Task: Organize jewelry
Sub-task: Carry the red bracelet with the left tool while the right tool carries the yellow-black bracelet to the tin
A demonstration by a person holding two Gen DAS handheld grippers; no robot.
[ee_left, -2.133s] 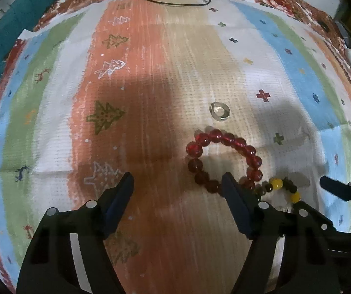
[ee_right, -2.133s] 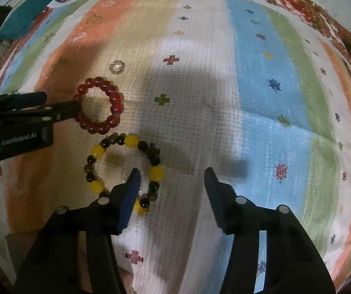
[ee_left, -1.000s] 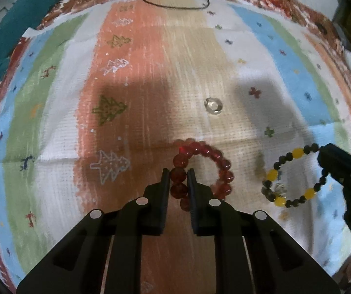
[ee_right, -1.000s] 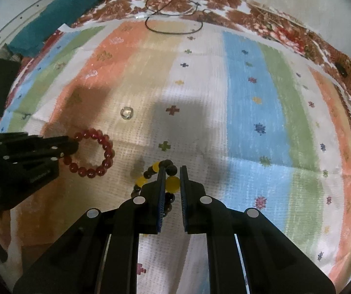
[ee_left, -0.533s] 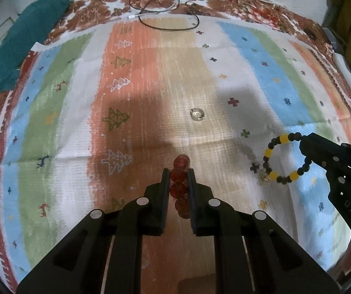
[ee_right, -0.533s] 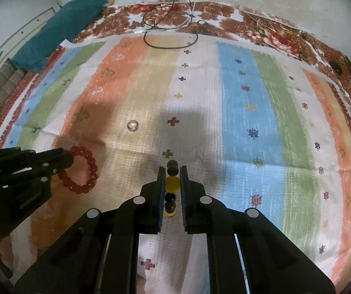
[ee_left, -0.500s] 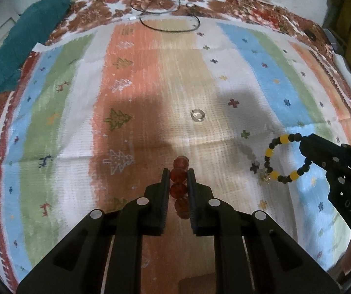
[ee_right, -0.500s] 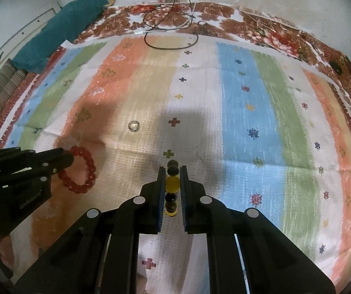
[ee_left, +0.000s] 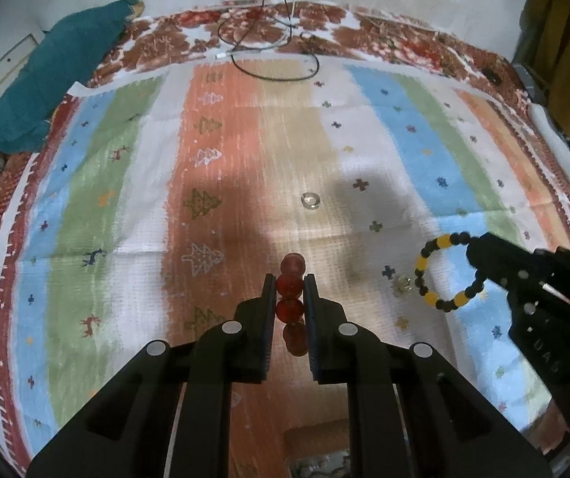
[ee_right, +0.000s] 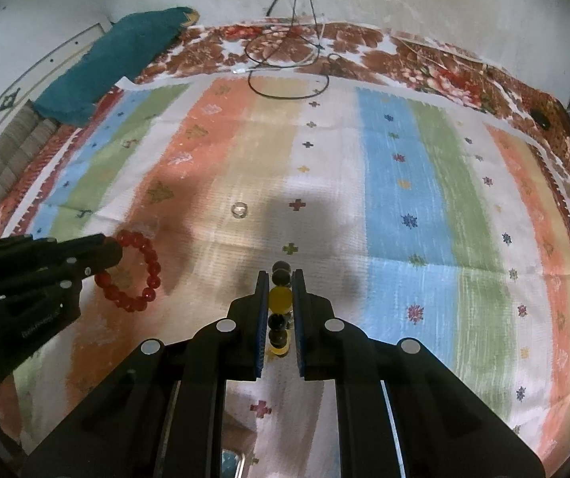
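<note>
Left wrist view: my left gripper point(ee_left: 289, 294) pinches the red bracelet point(ee_left: 292, 296) edge-on; my right gripper point(ee_right: 279, 298) pinches the black-and-yellow bracelet point(ee_right: 279, 298), both raised off the striped cloth point(ee_left: 364, 139), probably for carrying elsewhere.

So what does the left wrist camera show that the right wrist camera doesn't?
Only the left wrist view shows the black and yellow bracelet as a full loop hanging from the right gripper, with a small clear bead beside it.

Only the right wrist view shows the red bracelet as a full loop hanging from the left gripper.

Both show each gripper shut on its bracelet, the small clear ring lying on the striped cloth, the black cable and the teal fabric at the far edge.
</note>
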